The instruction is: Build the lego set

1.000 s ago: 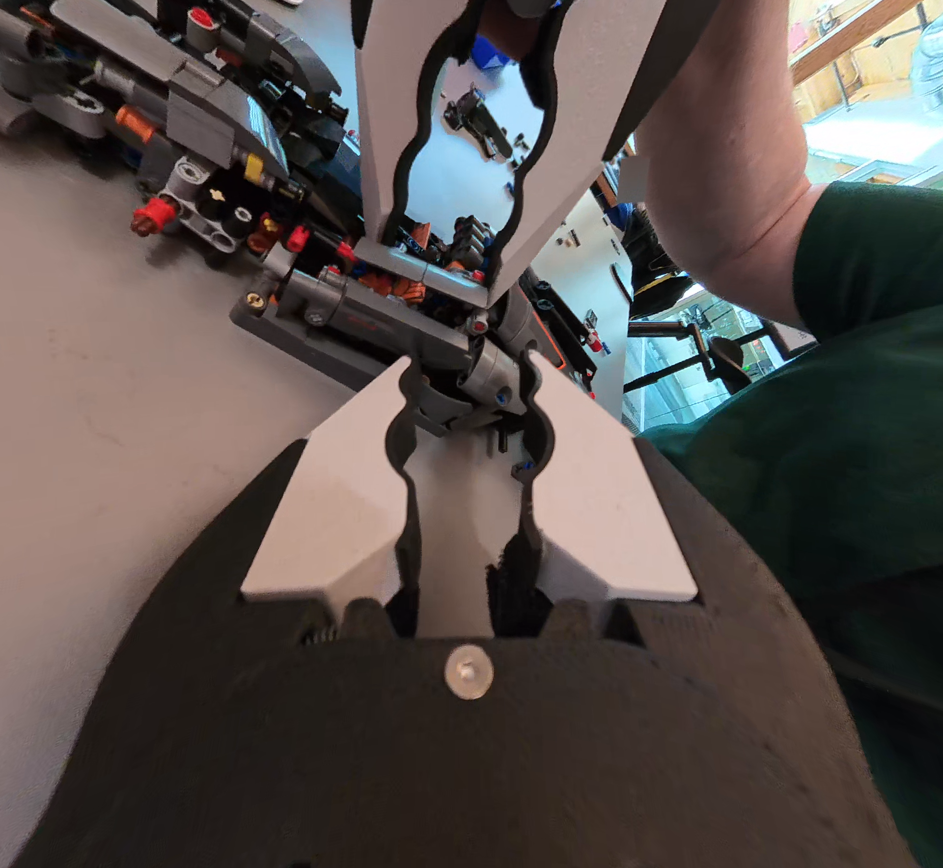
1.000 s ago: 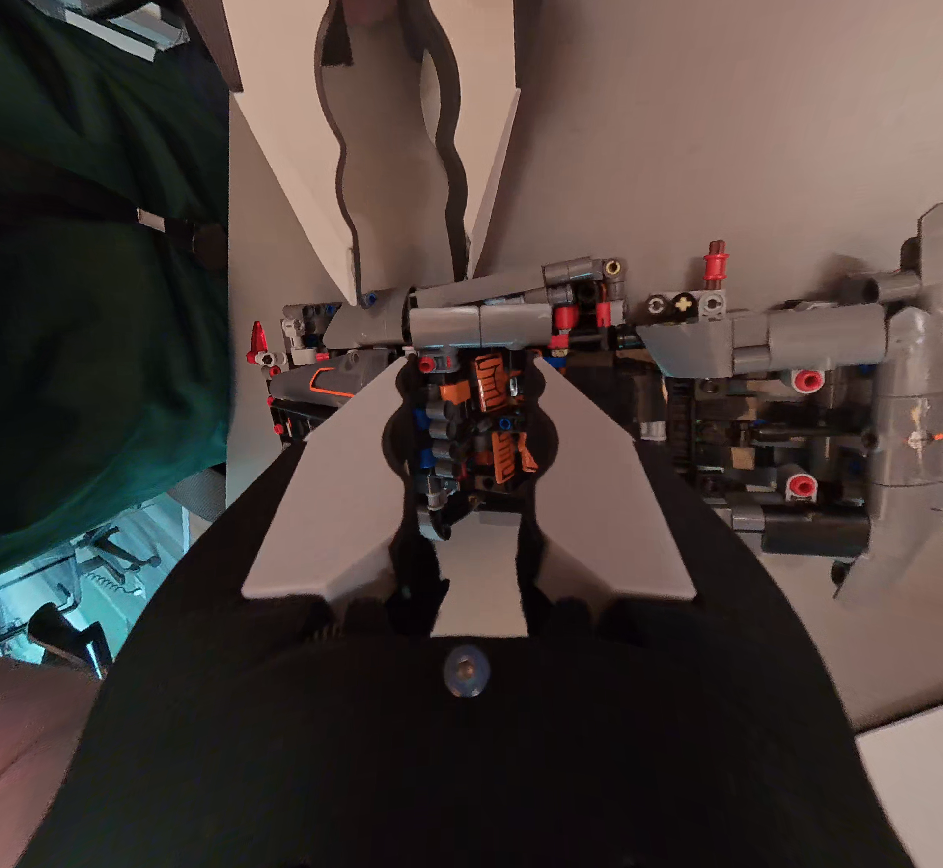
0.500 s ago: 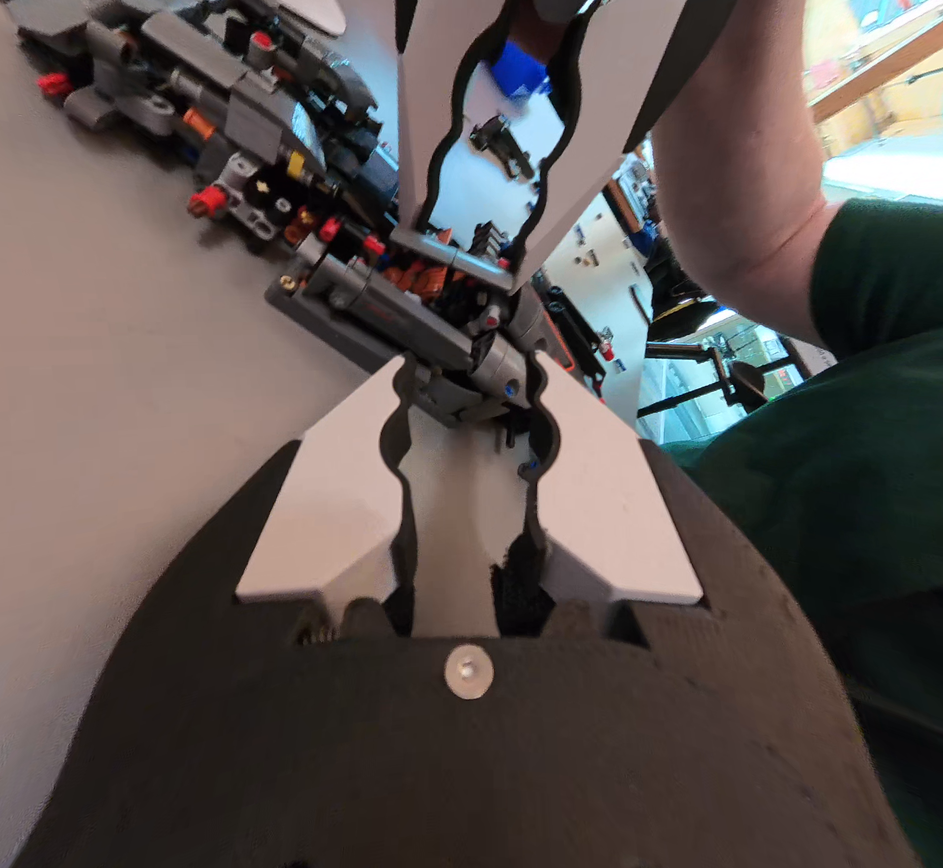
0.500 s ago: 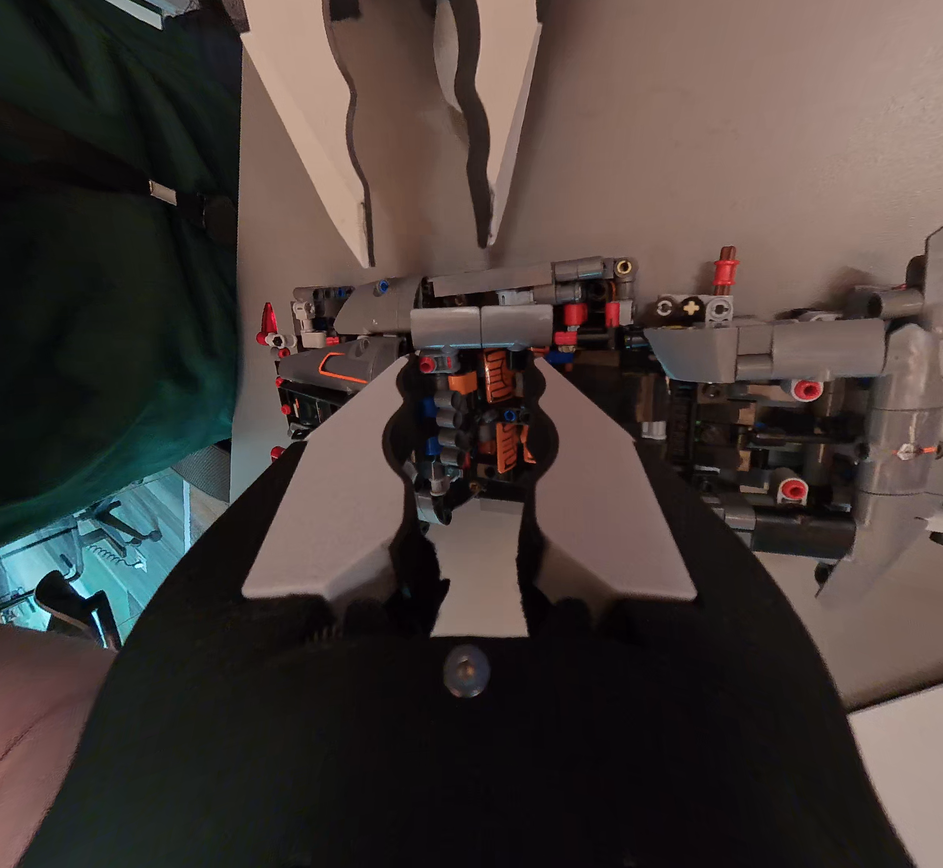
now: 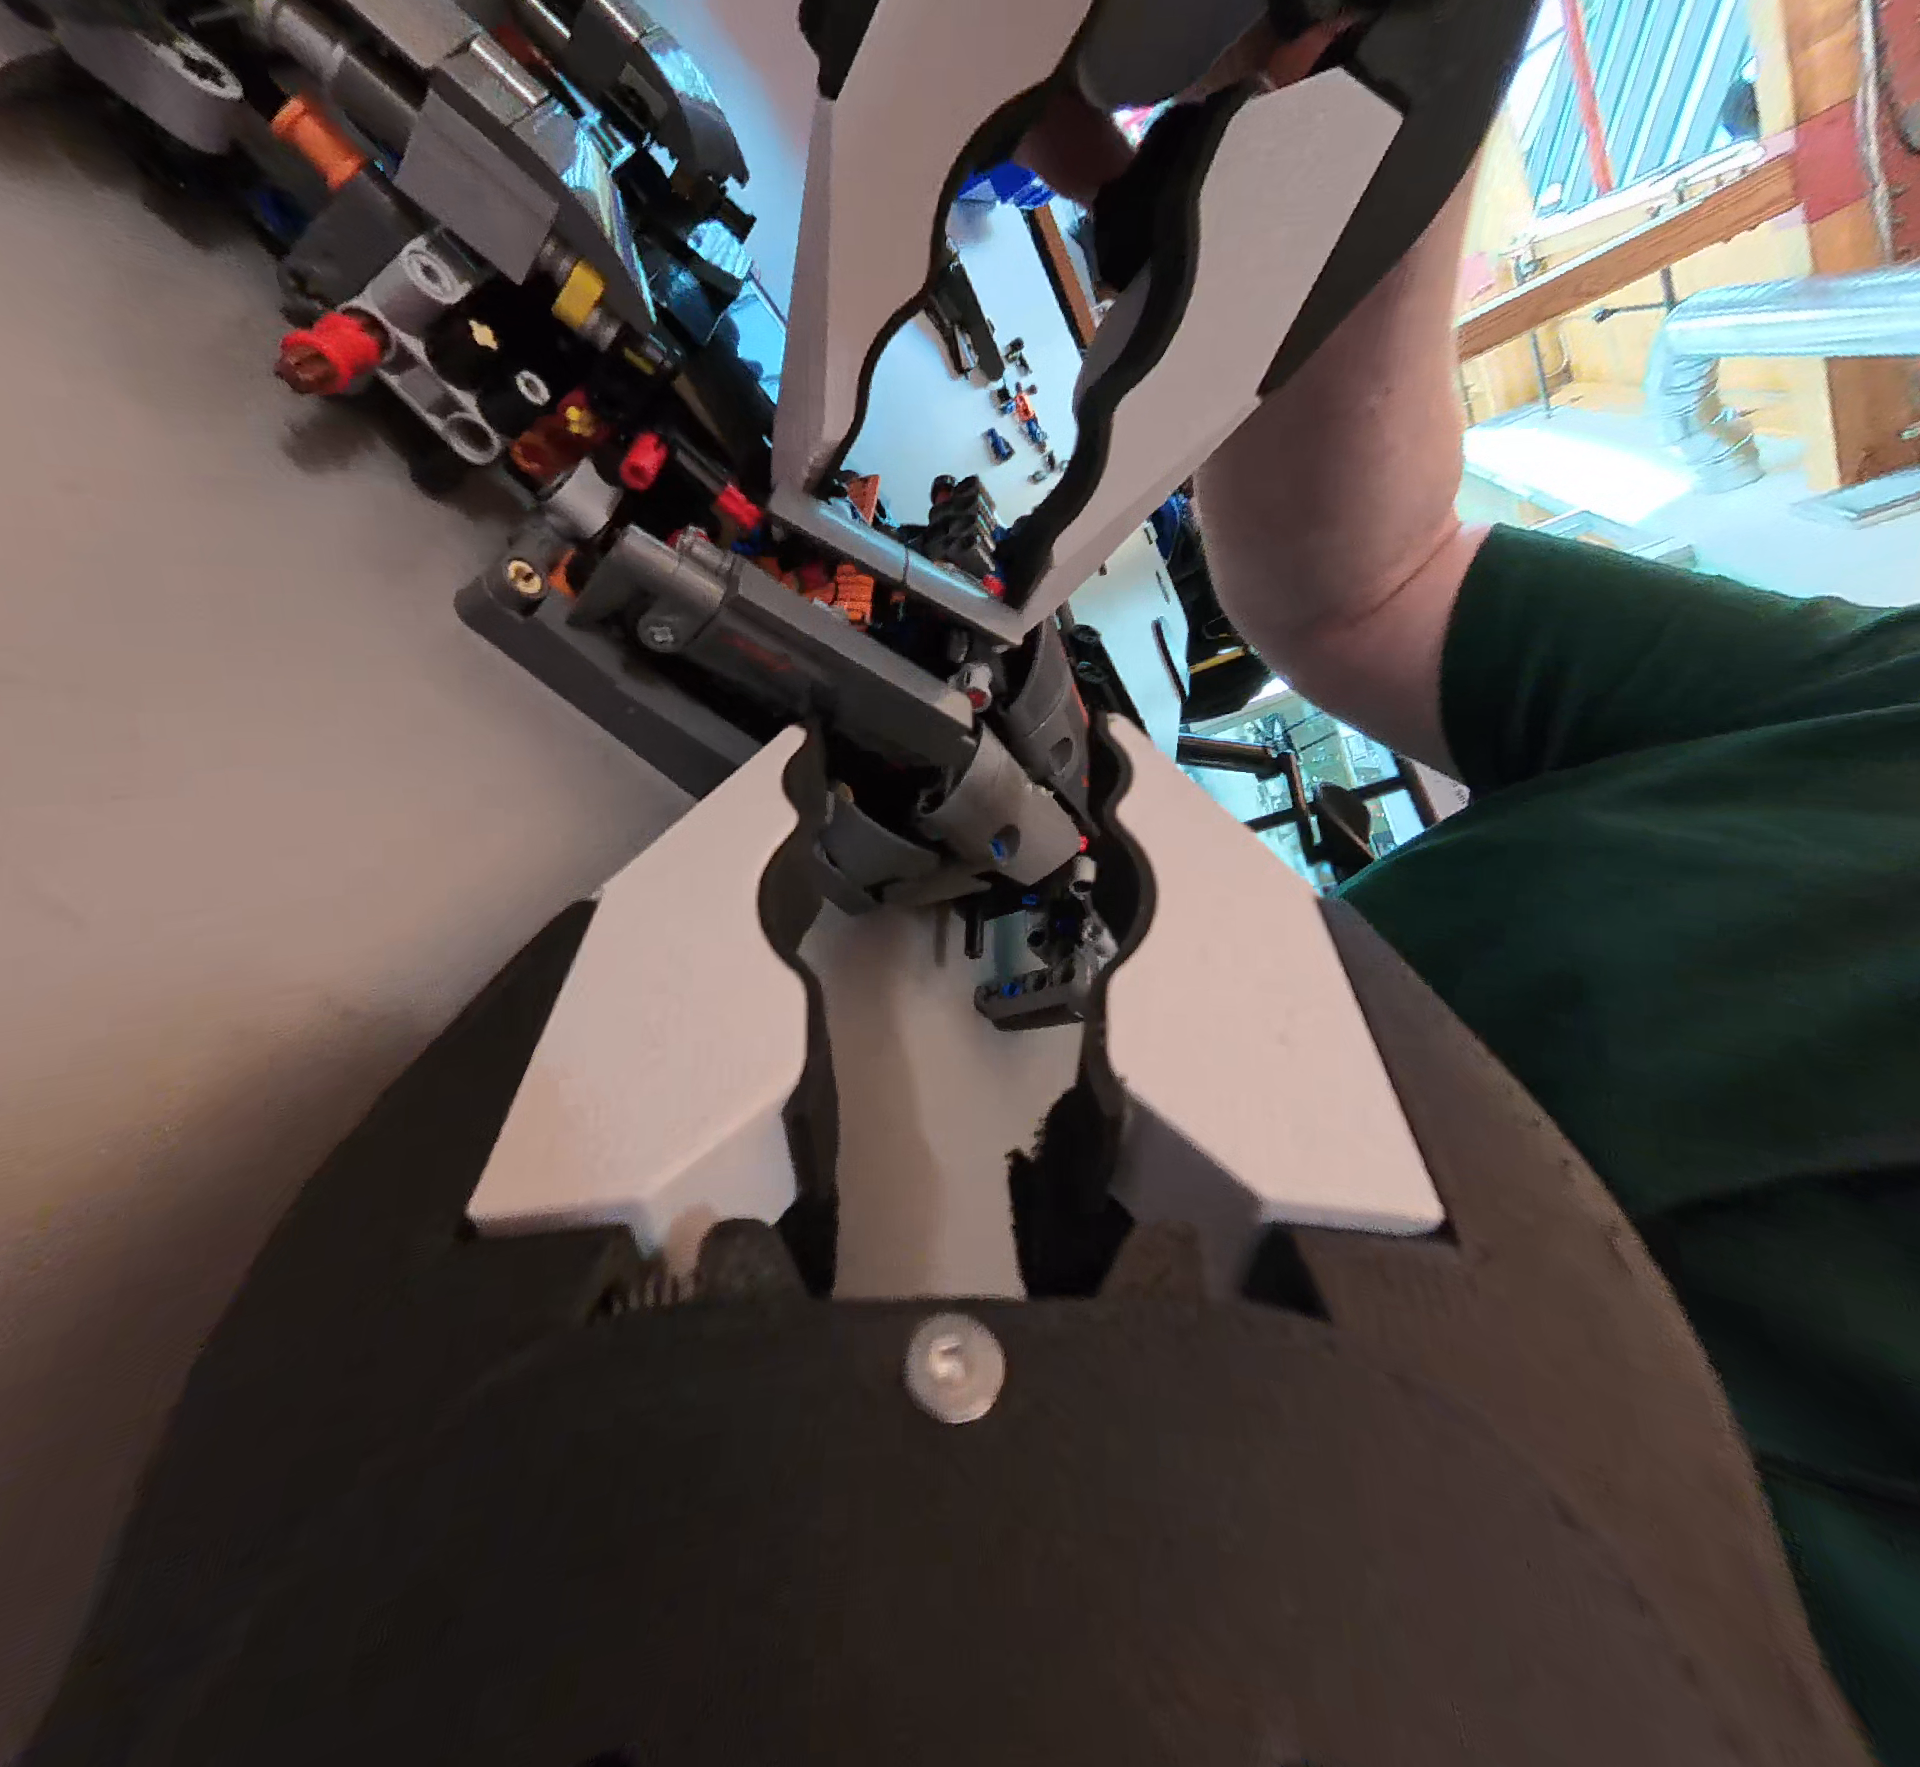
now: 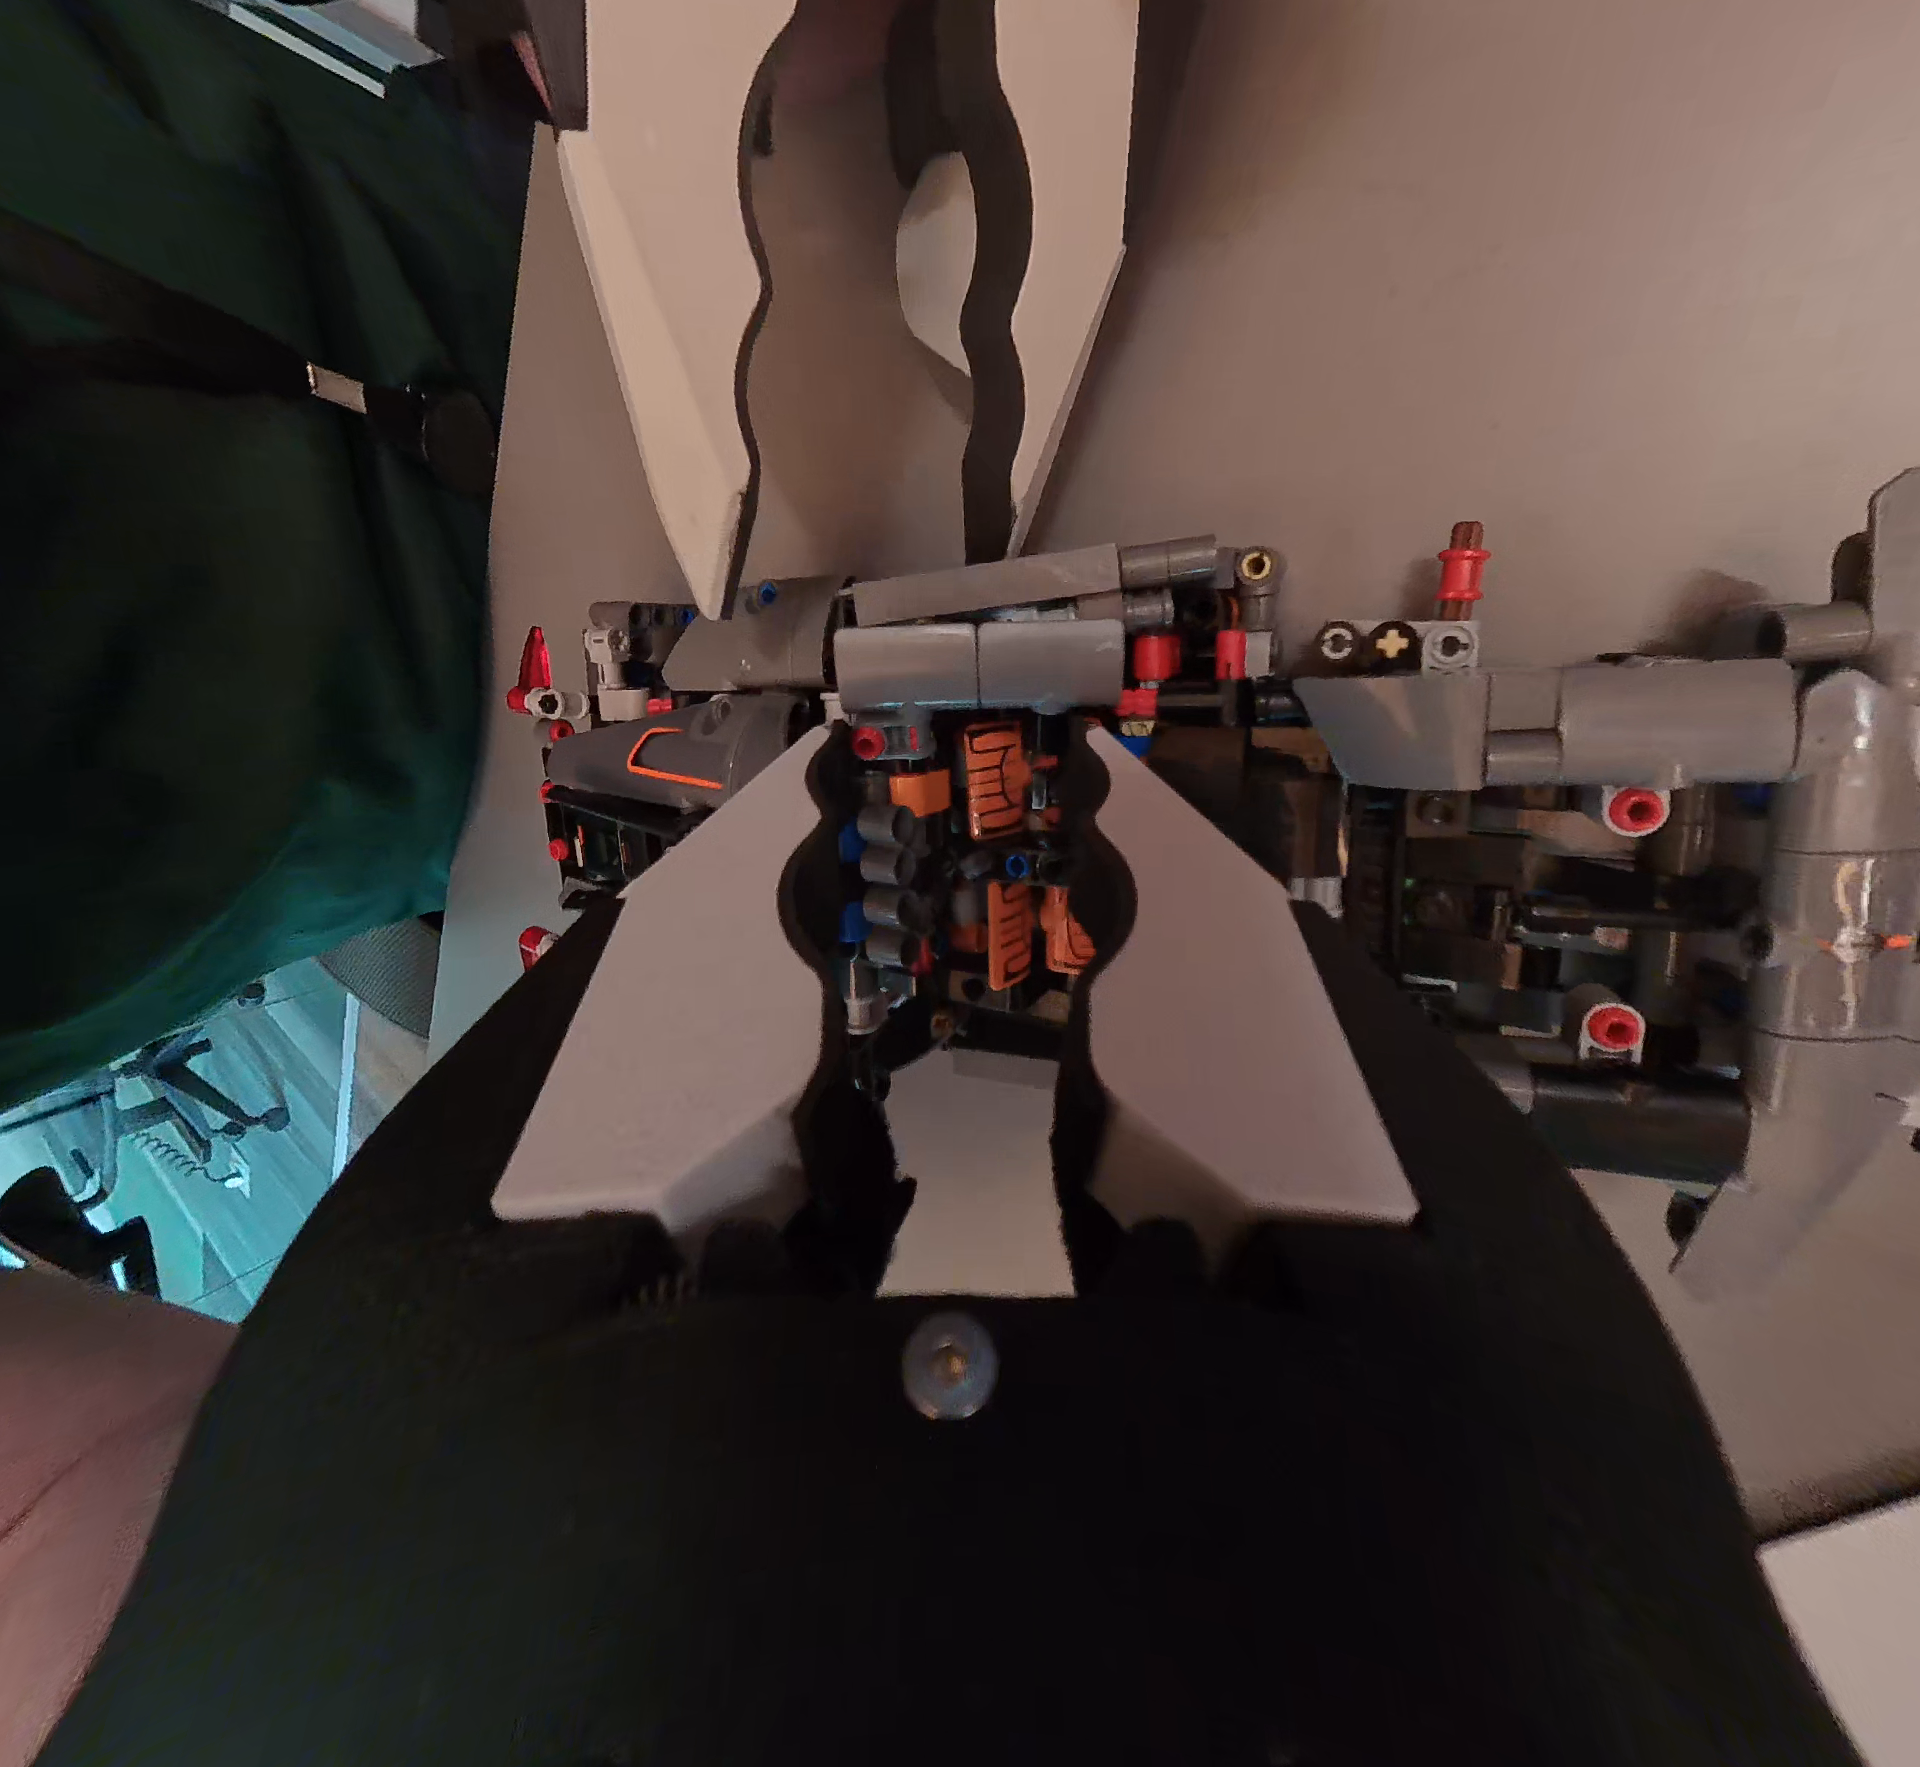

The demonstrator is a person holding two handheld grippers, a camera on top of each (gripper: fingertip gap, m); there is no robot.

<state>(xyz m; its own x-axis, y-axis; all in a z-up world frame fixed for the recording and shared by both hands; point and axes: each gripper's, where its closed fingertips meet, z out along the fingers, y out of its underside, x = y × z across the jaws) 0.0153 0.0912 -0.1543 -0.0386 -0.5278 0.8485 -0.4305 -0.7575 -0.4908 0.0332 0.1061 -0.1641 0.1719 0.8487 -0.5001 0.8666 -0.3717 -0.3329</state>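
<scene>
the lego model (image 6: pixel 1039 782) lies on the grey table (image 5: pixel 208 782). the left gripper (image 5: pixel 956 782) and right gripper (image 6: pixel 961 761) both straddle it with fingers spread wide. only the left wrist view shows loose pieces (image 5: pixel 1013 408) beyond.

Both grippers face each other tip to tip, left gripper (image 5: pixel 956 761) and right gripper (image 6: pixel 956 741) jaws seemingly parted

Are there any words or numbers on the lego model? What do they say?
Nothing here is clear enough to read.
Grey panel on the lego model: a tiny red marking, too small to read.
Orange pieces: black line patterns, no letters I can make out.
</scene>
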